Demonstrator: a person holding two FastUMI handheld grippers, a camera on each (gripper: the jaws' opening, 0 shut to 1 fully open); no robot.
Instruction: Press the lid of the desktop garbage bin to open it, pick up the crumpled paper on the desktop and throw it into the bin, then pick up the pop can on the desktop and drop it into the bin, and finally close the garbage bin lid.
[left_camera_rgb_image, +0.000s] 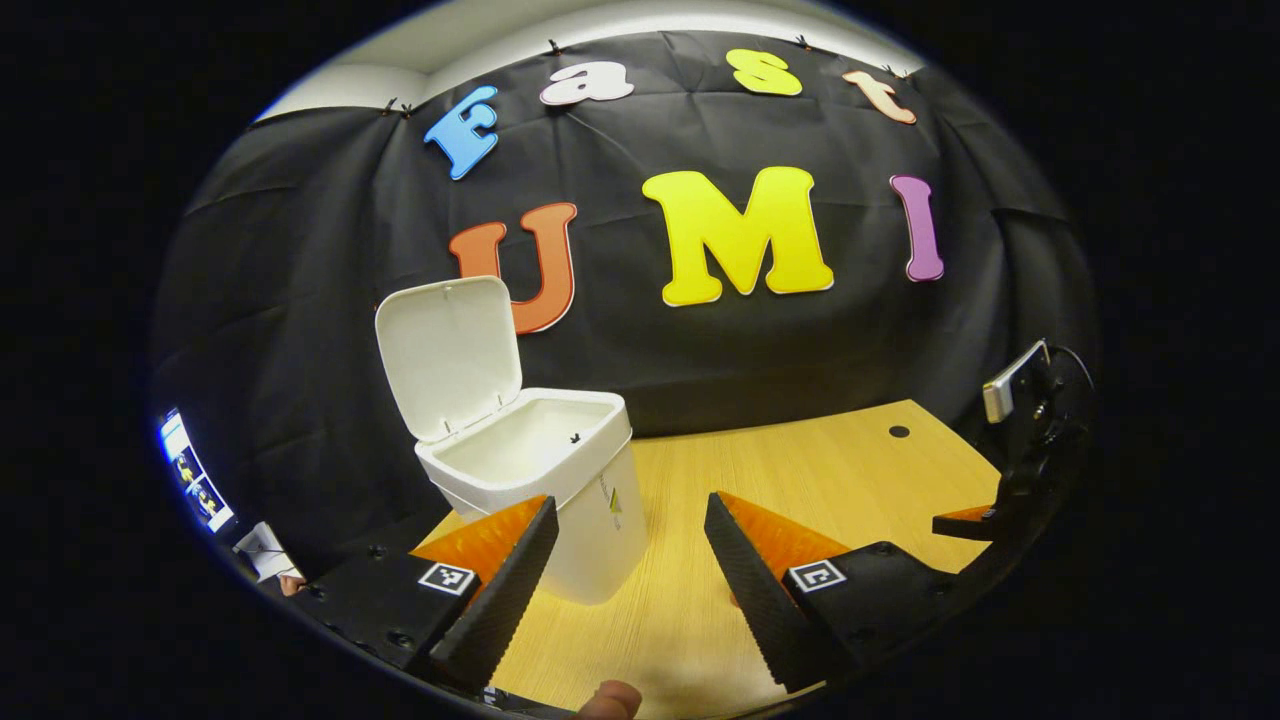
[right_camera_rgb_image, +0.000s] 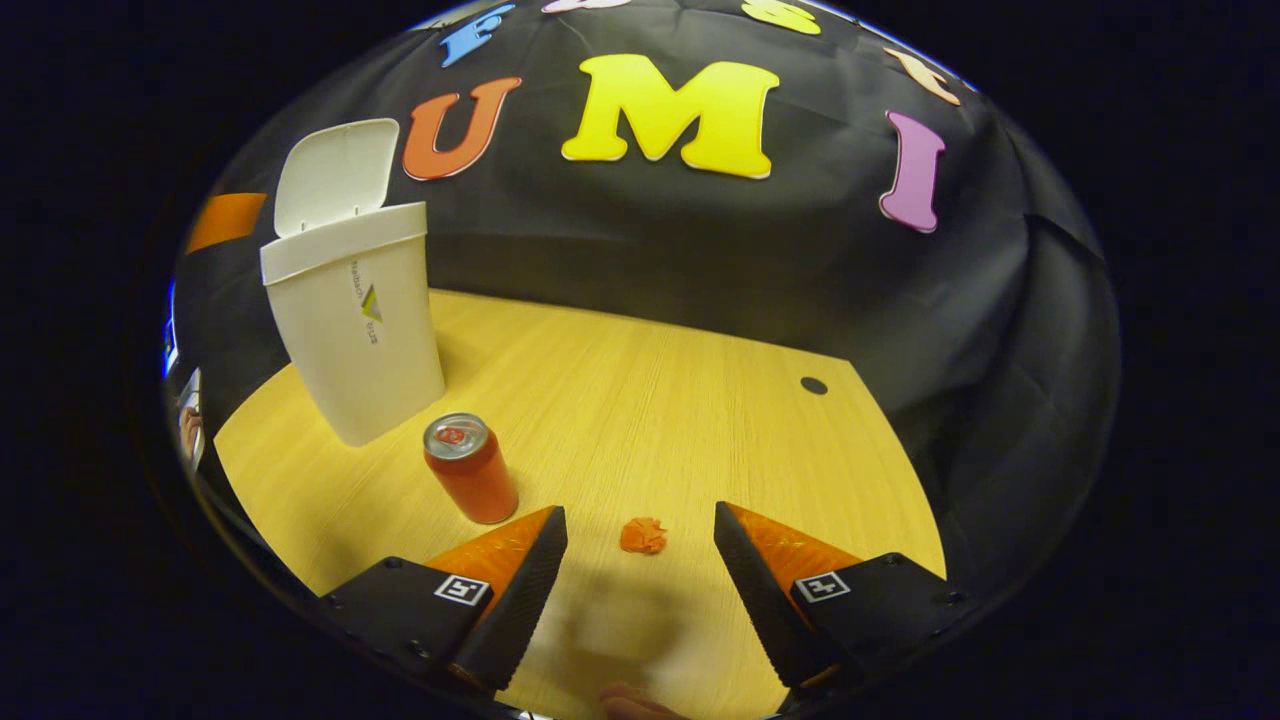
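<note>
The crumpled paper (right_camera_rgb_image: 642, 535) is lying on the wooden desktop (right_camera_rgb_image: 700, 420), sitting between the two spread fingers of the right gripper (right_camera_rgb_image: 640, 575) and a little ahead of their tips. That gripper is standing wide open and holding nothing. Just to the paper's left the pop can (right_camera_rgb_image: 470, 468) is standing upright, near the gripper's left finger. Behind the can the garbage bin (right_camera_rgb_image: 352, 320) is resting on the desk with its lid (right_camera_rgb_image: 335, 175) swung up and standing open.

In the left gripper view the bin (left_camera_rgb_image: 560, 480) is showing its open mouth, and what can be seen of the inside is looking bare, though the bottom is hidden. The left gripper (left_camera_rgb_image: 630, 570) is hovering beside the bin, fingers parted, empty. At the right edge of that view the other gripper (left_camera_rgb_image: 1010, 470) is showing in part.

With the lid up and both pieces of rubbish on the desk, the paper looks like the thing in hand. Doing it well means keeping the ball centred between the fingers while lowering until the tips are nearly brushing the wood, then closing gently, since the paper is small and light and may skid away from one finger. The can is standing close, so the left finger should be staying clear of it.
</note>
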